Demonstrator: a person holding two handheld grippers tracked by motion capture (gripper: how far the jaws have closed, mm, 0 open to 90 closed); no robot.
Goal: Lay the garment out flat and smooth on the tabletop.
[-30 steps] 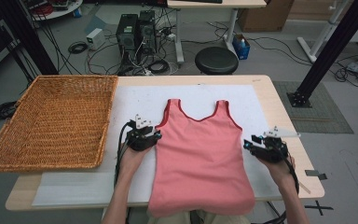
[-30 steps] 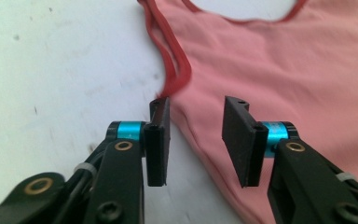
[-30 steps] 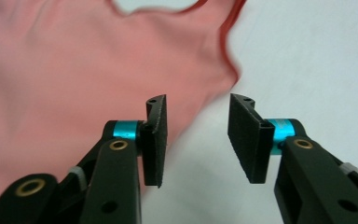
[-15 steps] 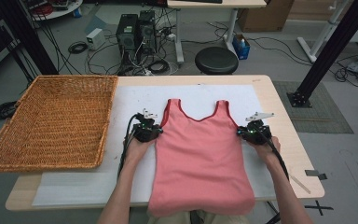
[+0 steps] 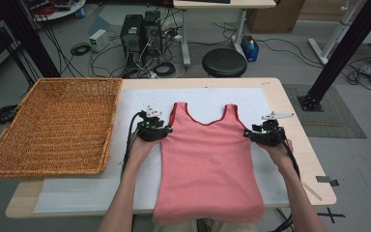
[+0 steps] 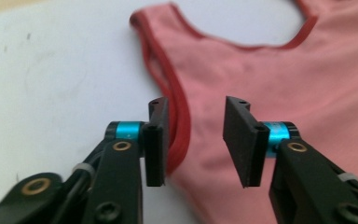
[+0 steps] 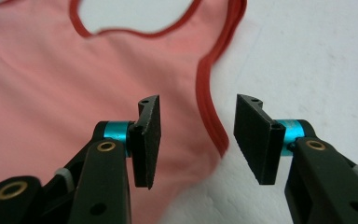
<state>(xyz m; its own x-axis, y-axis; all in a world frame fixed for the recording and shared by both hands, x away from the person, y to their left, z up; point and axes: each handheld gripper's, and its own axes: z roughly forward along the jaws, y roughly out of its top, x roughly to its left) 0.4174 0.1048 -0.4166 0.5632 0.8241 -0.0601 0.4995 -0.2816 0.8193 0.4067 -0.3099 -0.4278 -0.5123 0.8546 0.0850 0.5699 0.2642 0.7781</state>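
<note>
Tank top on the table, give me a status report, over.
Left gripper and right gripper: jaws open, one at each armhole edge. Pink tank top flat on the white mat, ungripped. Wicker basket off to the left, nothing in the way.

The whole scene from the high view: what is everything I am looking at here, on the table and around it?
tank top: one, pink with red trim, flat on the white mat, hem over the near edge
white mat: one, covers most of the table
table: one, light wood
wicker basket: one, tan, left end of the table
stool: one, black, beyond the table
computer towers: two, black, on the floor among cables
left gripper: black, open, at the top's left armhole
right gripper: black, open, at the right armhole
</note>
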